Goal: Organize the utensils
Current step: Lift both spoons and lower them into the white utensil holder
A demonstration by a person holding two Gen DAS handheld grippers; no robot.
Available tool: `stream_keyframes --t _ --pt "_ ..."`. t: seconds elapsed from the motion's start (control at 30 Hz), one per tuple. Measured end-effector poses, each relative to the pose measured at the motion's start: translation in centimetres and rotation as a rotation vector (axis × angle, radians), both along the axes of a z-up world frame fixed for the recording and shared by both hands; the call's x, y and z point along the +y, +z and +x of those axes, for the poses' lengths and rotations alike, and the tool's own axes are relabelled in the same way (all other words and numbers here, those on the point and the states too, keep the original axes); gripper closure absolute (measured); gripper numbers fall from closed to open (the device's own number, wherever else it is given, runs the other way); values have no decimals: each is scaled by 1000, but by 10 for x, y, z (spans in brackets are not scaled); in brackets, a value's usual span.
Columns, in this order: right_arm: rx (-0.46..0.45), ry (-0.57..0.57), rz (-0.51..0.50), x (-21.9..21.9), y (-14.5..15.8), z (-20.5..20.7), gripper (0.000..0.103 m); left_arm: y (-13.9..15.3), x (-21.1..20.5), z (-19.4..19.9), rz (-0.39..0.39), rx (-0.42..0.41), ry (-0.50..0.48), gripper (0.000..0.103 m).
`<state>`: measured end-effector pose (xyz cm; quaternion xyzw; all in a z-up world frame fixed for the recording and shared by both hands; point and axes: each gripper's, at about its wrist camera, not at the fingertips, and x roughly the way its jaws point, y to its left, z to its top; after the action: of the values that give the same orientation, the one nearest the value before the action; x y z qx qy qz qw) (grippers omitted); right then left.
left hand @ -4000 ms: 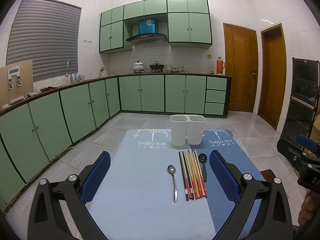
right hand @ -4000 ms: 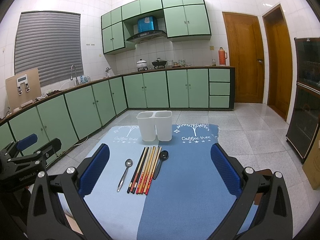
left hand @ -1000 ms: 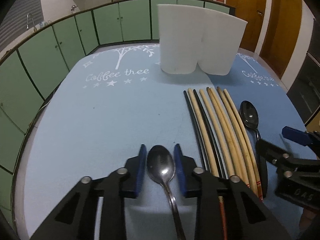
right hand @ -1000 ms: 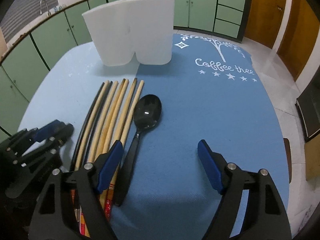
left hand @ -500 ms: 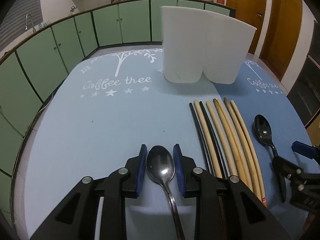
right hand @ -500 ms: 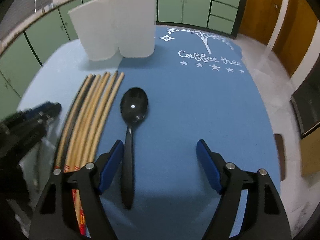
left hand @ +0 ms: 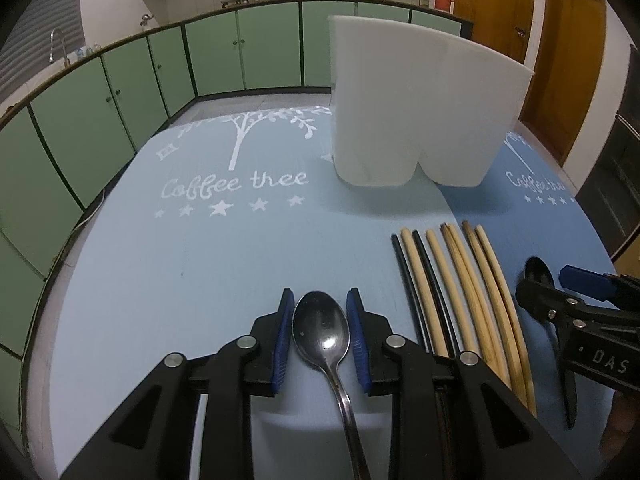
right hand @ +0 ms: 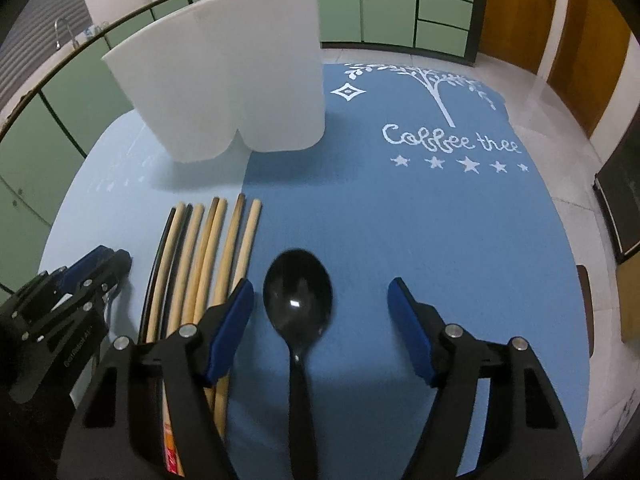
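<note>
My left gripper point(left hand: 321, 304) is shut on a metal spoon point(left hand: 322, 330), its blue pads pressed against both sides of the bowl, just above the light blue mat. My right gripper point(right hand: 320, 292) is open, its jaws on either side of a black spoon point(right hand: 298, 300) that lies on the darker blue mat; it also shows in the left wrist view point(left hand: 538, 276). Several chopsticks point(left hand: 448, 280) lie side by side between the two spoons, also seen in the right wrist view point(right hand: 208, 256). A white two-compartment holder point(left hand: 416, 104) stands behind them, upright, also in the right wrist view point(right hand: 228, 80).
The blue "Coffee tree" mats point(left hand: 224, 216) cover a round table. Green kitchen cabinets point(left hand: 120, 88) line the walls behind. Wooden doors point(left hand: 568, 48) are at the far right. A tiled floor point(right hand: 560, 92) lies beyond the table's edge.
My left gripper has stayed shut on the metal spoon and moved nearer the holder. My right gripper has shifted left, so the black spoon now lies between its open jaws.
</note>
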<state>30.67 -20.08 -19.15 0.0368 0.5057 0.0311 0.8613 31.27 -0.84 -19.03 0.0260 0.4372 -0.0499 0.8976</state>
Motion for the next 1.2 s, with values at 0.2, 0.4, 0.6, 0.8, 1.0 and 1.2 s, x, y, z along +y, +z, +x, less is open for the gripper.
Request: stream_keyframes --t 0.2,0.4,0.6,0.8,1.0,1.2 --pt "18 9 10 -3 1 3 72 1 2 5 -21 -17 -5 76" --pt "-88 48 112 -12 21 -12 73 18 13 -12 -71 -106 0 77" --pt "-246 110 192 -22 61 -32 73 54 18 -32 -116 -246 -4 77" --pt "-410 121 251 -35 105 -32 73 96 21 -37 -164 -383 -7 77" --pt "-600 117 244 -42 150 0 73 139 23 -11 -213 -494 -17 77" --pt "-728 111 247 -44 175 44 73 193 29 10 -274 -625 -22 77"
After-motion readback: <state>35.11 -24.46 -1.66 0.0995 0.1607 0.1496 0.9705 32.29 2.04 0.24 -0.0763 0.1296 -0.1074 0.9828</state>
